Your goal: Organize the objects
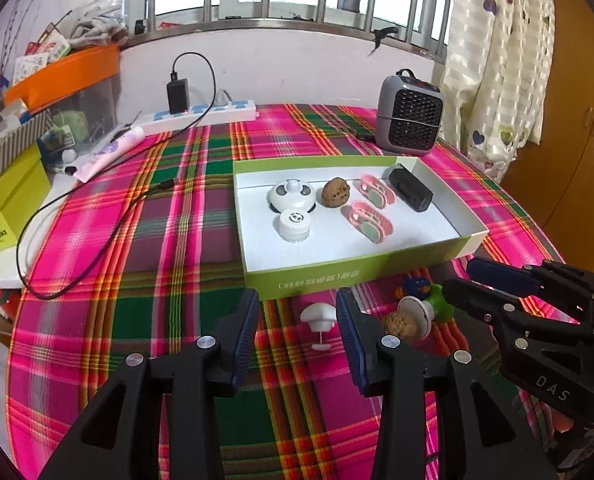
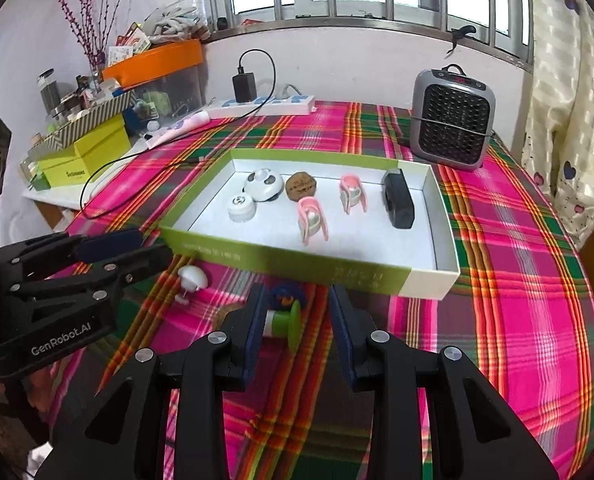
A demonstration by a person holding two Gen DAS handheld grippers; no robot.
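Observation:
A shallow green-sided box point(image 1: 361, 276) point(image 2: 297, 264) lies on the plaid tablecloth. It holds a white round toy point(image 1: 291, 196), a white cap point(image 1: 294, 225), a walnut point(image 1: 335, 194) point(image 2: 301, 186), two pink clips point(image 1: 367, 222) point(image 2: 313, 220) and a black block point(image 1: 411, 188) point(image 2: 397, 200). In front of the box lie a white suction hook point(image 1: 319, 318) point(image 2: 191, 278), a green-and-white suction piece point(image 2: 287, 322) point(image 1: 417, 314), a second walnut point(image 1: 397, 324) and a blue-orange toy point(image 1: 415, 286) point(image 2: 285, 296). My left gripper point(image 1: 297, 320) is open around the white hook. My right gripper point(image 2: 297, 316) is open around the green piece.
A grey heater point(image 1: 409, 114) point(image 2: 453, 124) stands behind the box at right. A power strip with a black charger point(image 1: 201, 114) and its cable point(image 1: 97, 236) lie at back left. Yellow-green boxes point(image 2: 85, 156) and an orange-lidded bin point(image 1: 69, 80) crowd the left edge.

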